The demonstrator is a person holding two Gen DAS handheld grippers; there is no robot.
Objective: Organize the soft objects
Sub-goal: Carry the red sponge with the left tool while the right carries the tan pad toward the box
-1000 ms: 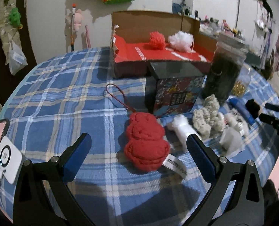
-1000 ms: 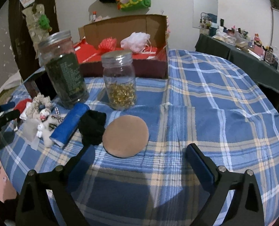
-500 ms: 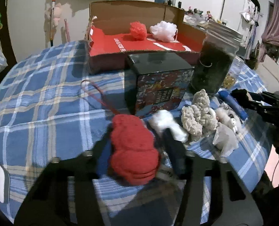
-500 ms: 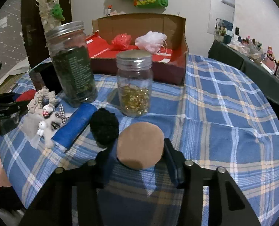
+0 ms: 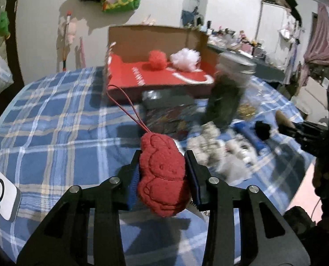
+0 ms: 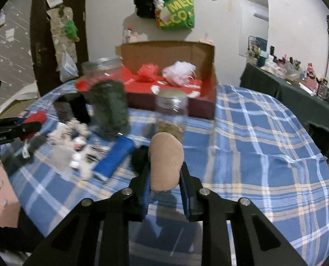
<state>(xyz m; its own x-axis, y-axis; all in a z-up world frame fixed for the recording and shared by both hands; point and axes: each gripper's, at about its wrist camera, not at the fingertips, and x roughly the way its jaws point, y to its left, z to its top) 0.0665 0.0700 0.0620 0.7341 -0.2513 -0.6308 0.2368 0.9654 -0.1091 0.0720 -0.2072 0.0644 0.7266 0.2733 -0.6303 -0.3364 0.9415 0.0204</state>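
Two glass jars (image 6: 107,102) stand on the bench (image 6: 264,146). Two puffs (image 6: 178,73), one red and one white, sit in one cardboard box (image 6: 205,102). One blue roll (image 6: 115,157), one black box (image 5: 168,113).

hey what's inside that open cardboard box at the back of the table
On the red floor of the cardboard box sit a red mesh pouf and a white mesh pouf. The near wall and the jars in front hide the floor's front strip.

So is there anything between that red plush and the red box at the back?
Yes. From the left hand-held gripper holding the red plush, a dark printed box stands partly before the red box, with a dark jar further right.
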